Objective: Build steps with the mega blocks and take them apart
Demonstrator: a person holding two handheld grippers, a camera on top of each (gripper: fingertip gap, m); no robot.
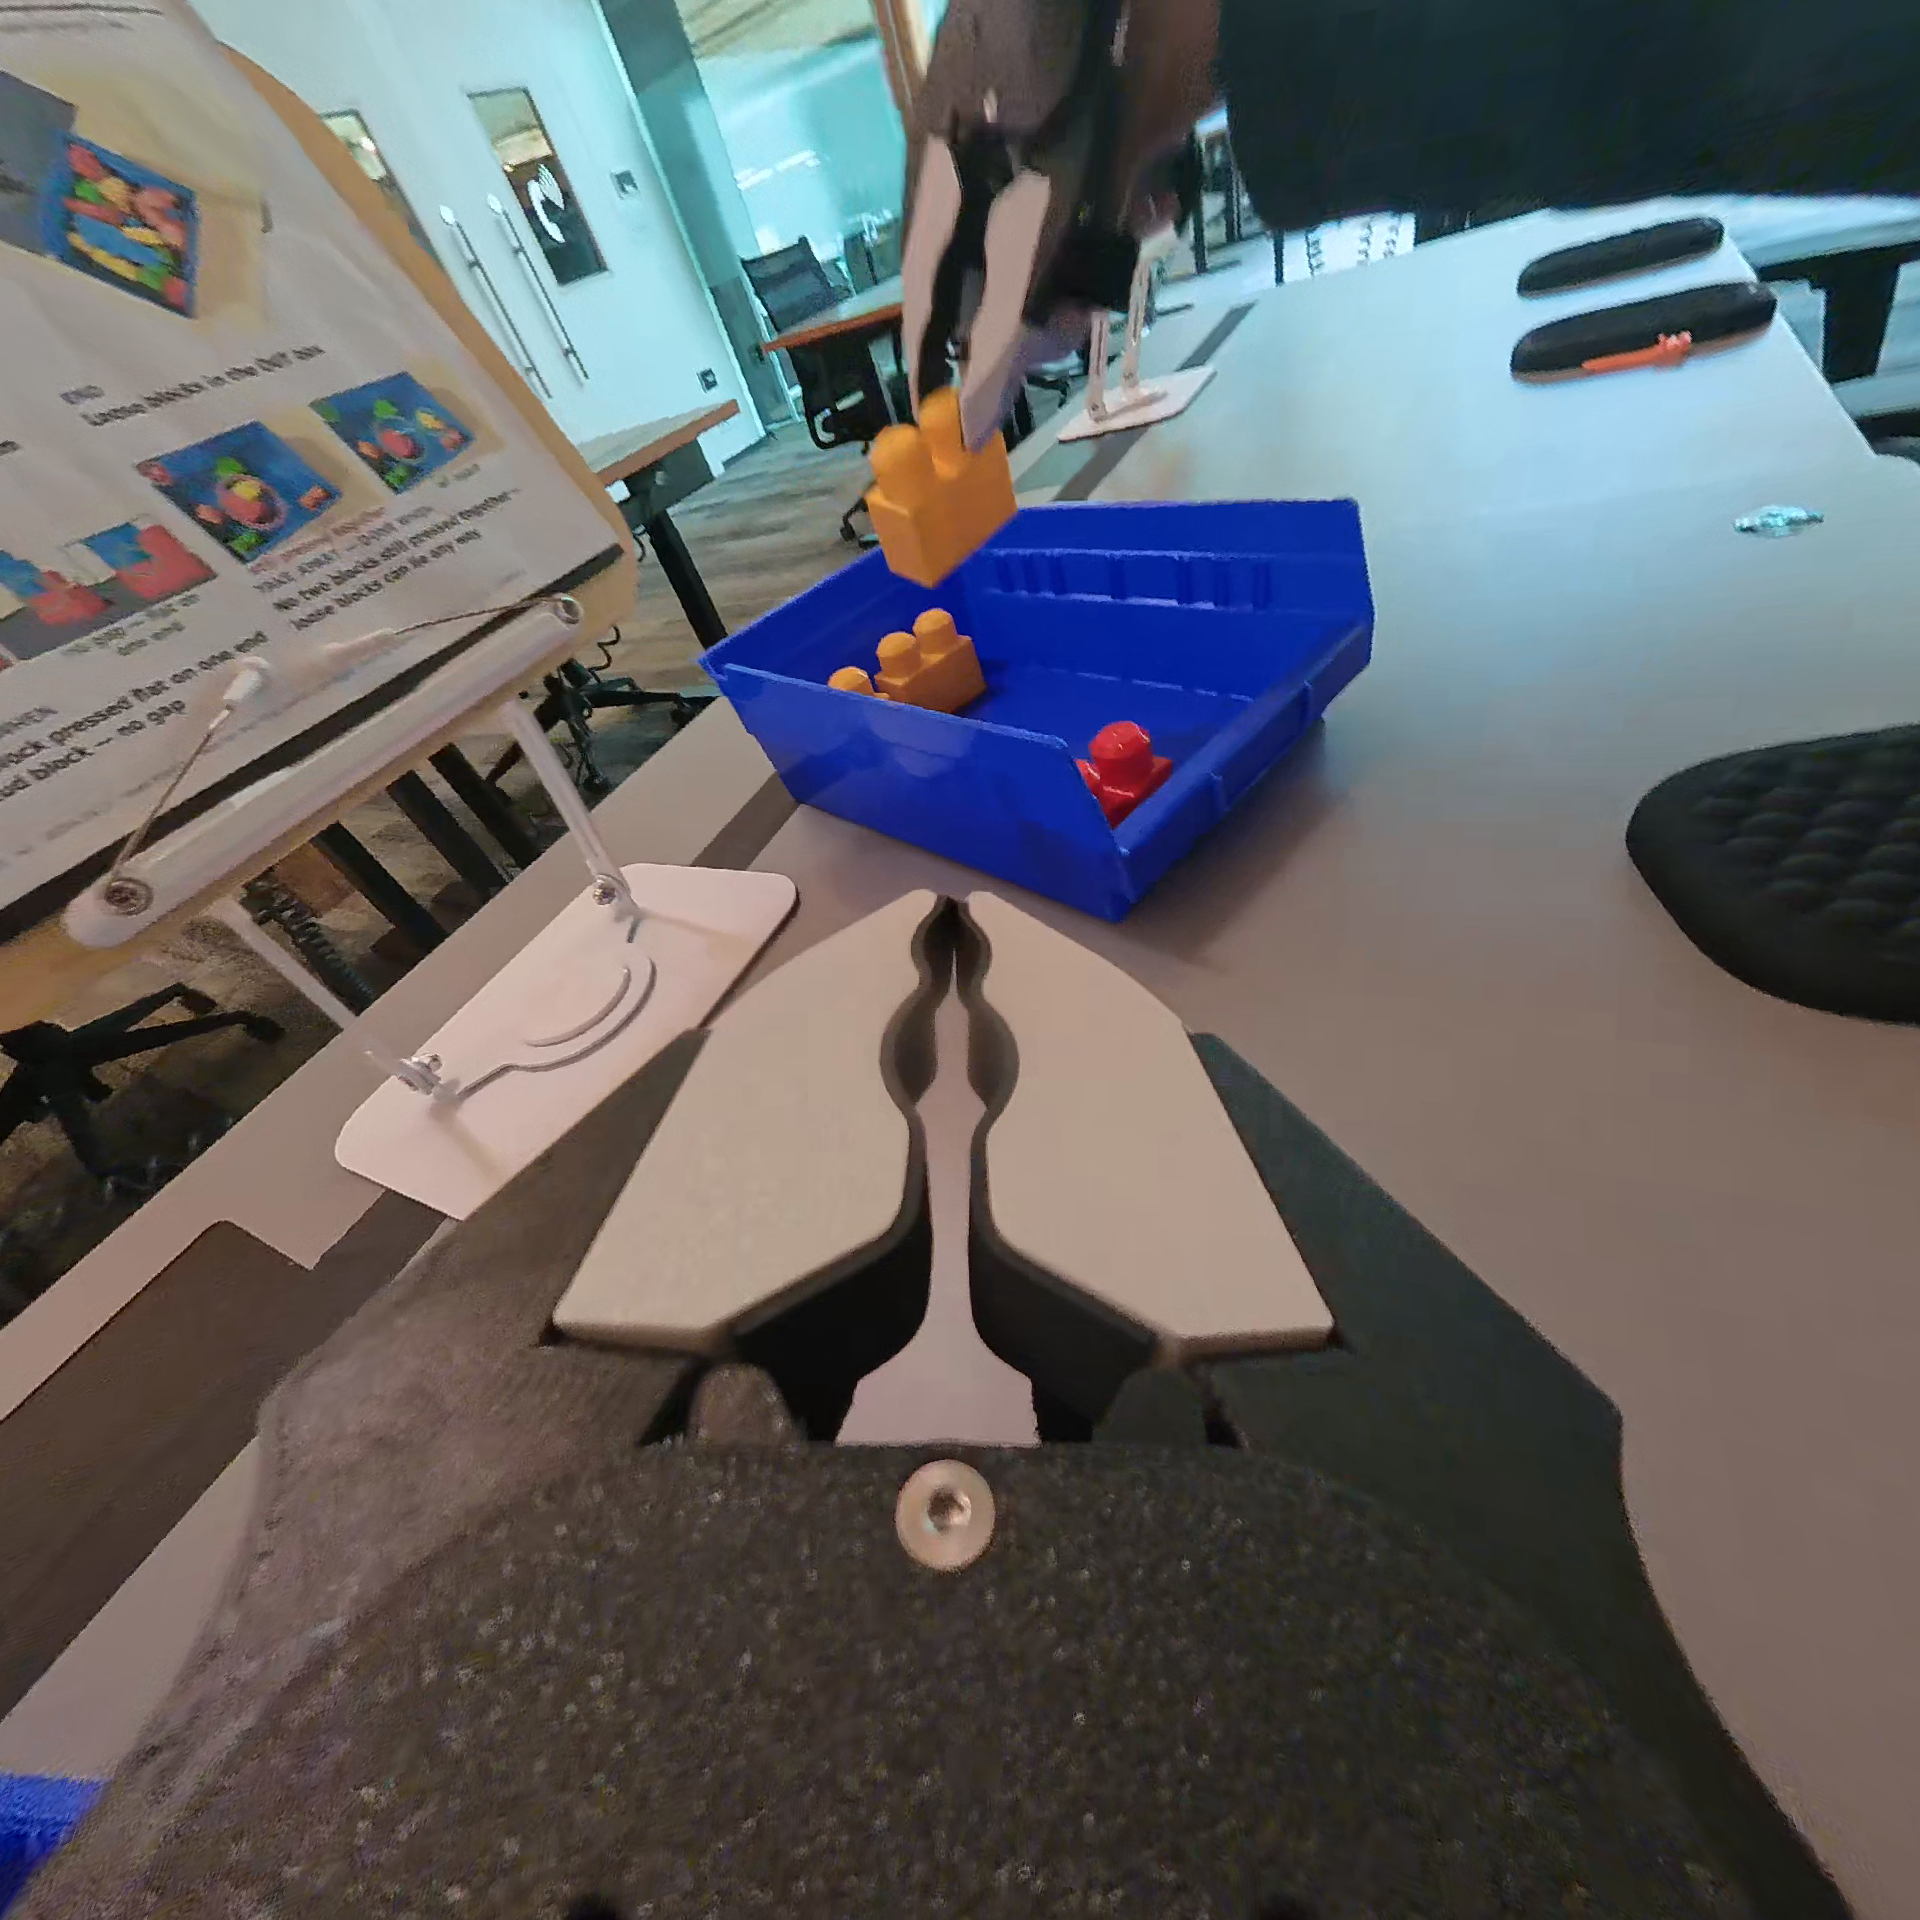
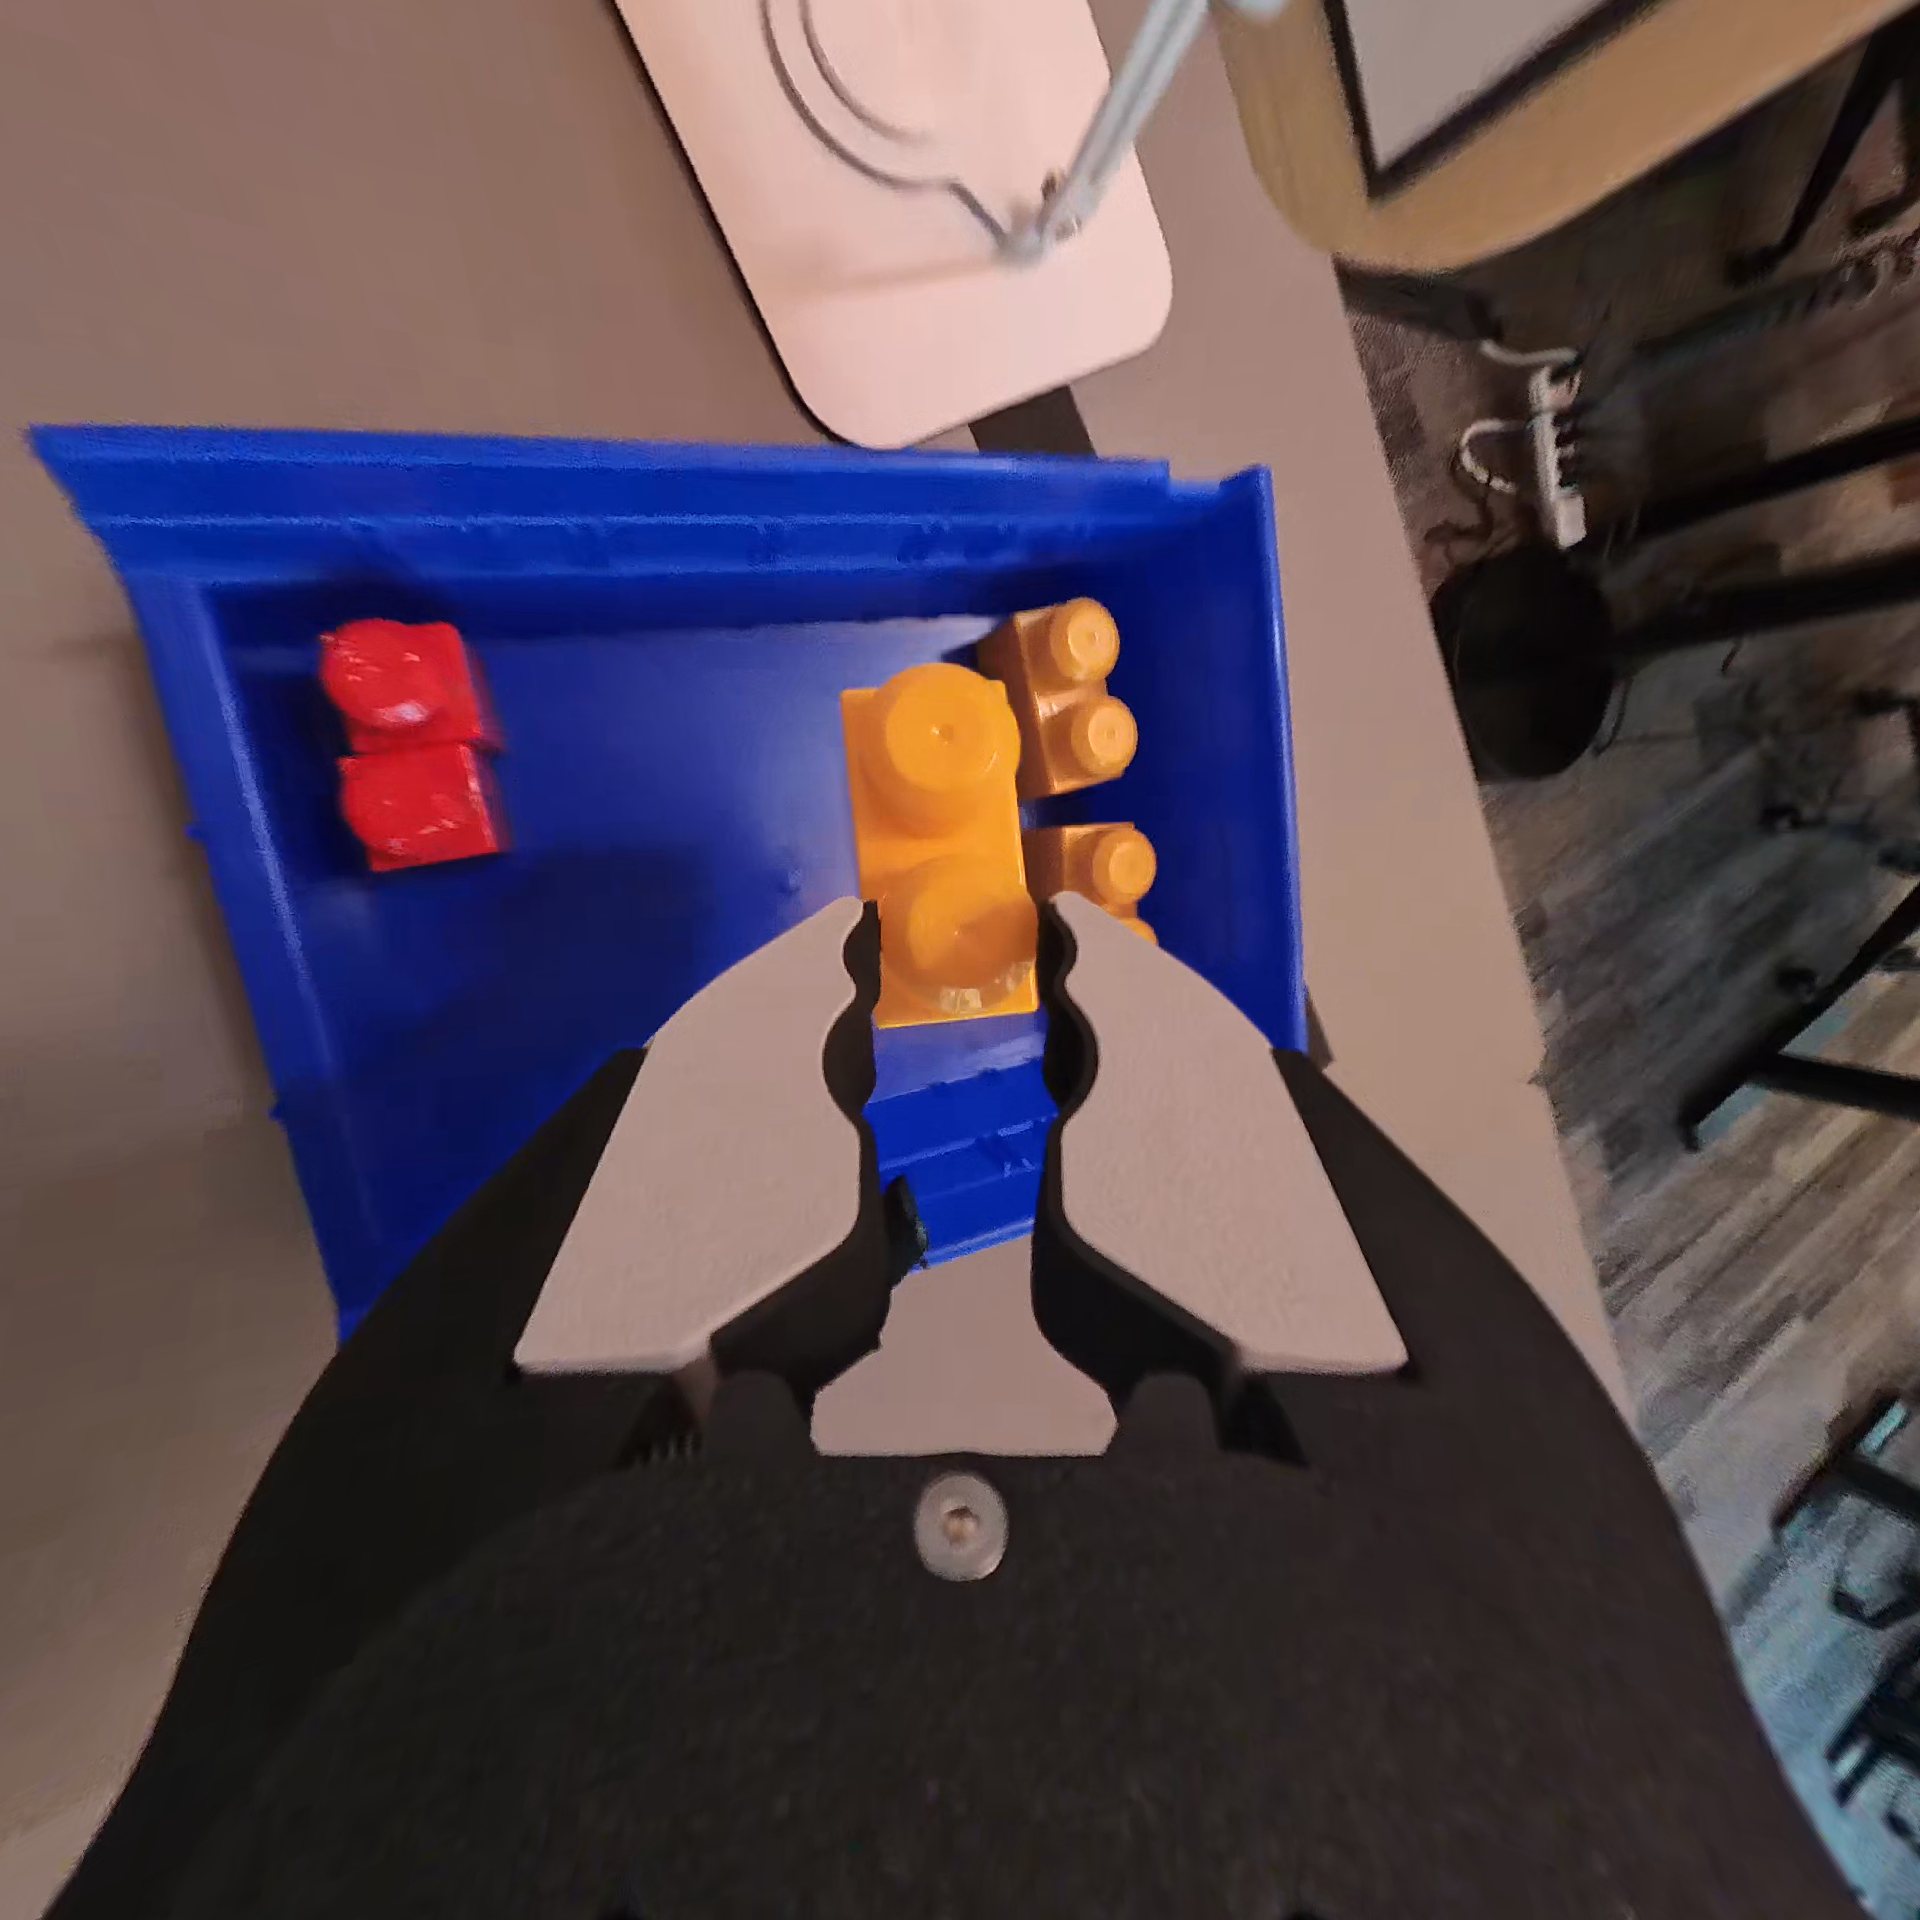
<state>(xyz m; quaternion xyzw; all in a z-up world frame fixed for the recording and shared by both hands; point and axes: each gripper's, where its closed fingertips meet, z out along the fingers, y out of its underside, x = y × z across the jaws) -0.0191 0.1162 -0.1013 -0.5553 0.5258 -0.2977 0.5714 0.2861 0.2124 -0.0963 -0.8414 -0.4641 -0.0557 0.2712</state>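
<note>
right tongs (image 2: 956,914) gripping two-stud orange block (image 2: 940,831), above blue bin (image 2: 644,520)

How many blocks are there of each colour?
Orange blocks: 3. One orange block is held in the right gripper, and two are in the blue bin.
Red blocks: 2, as far as the blur shows, in the bin.
Total: 5

**Blocks over and in the bin**

I see 1 orange 2-stud block (image 2: 940,831) lifted, tilted, above the blue bin (image 1: 935,800). Inside the bin lie more orange blocks (image 1: 920,665) by 1 end wall, and 2 red blocks (image 2: 416,743) touching each other near the opposite end.
</note>
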